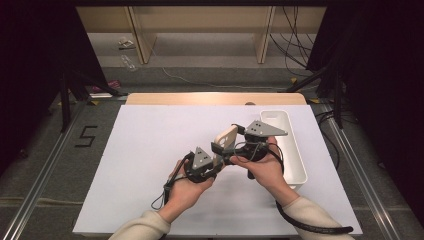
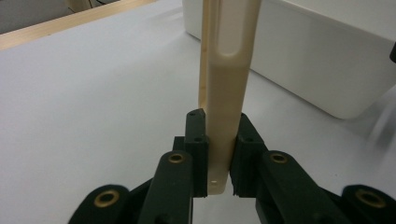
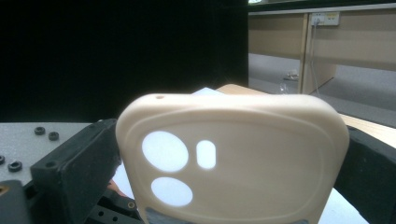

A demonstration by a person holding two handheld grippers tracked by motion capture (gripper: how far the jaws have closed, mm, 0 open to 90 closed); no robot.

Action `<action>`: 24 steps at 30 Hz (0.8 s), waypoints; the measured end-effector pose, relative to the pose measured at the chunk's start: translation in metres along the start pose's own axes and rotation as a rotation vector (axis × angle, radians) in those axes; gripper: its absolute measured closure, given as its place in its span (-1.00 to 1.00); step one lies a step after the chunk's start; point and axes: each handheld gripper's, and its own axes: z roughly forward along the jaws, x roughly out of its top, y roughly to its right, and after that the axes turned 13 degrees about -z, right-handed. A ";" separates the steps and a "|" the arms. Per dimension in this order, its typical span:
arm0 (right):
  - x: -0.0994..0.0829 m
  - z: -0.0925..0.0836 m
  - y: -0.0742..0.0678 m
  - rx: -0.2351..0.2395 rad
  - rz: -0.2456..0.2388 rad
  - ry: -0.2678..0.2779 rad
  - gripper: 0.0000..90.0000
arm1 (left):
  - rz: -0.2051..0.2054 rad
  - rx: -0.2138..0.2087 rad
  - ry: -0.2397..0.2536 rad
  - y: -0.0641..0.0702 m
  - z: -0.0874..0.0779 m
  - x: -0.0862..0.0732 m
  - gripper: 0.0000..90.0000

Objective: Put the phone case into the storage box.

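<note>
White bin (image 1: 292, 150) just right of tongs-held phone case (image 1: 226, 138)

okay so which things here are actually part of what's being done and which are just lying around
In use: cream phone case, clamped edge-on in the left tongs and flanked by the right tongs.
Lying about: white bin on the table's right side, litter on the floor beyond.

The desk (image 1: 150, 150) has a plain white top, with a strip of light wood showing along its far edge. A long white rectangular plastic bin (image 1: 295, 165) with rounded corners lies directly on the white surface near the right edge, its length running front to back.
</note>
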 end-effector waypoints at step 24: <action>-0.001 -0.001 -0.001 -0.011 -0.006 -0.002 -0.74 | 0.002 -0.006 0.002 0.000 -0.002 0.000 0.75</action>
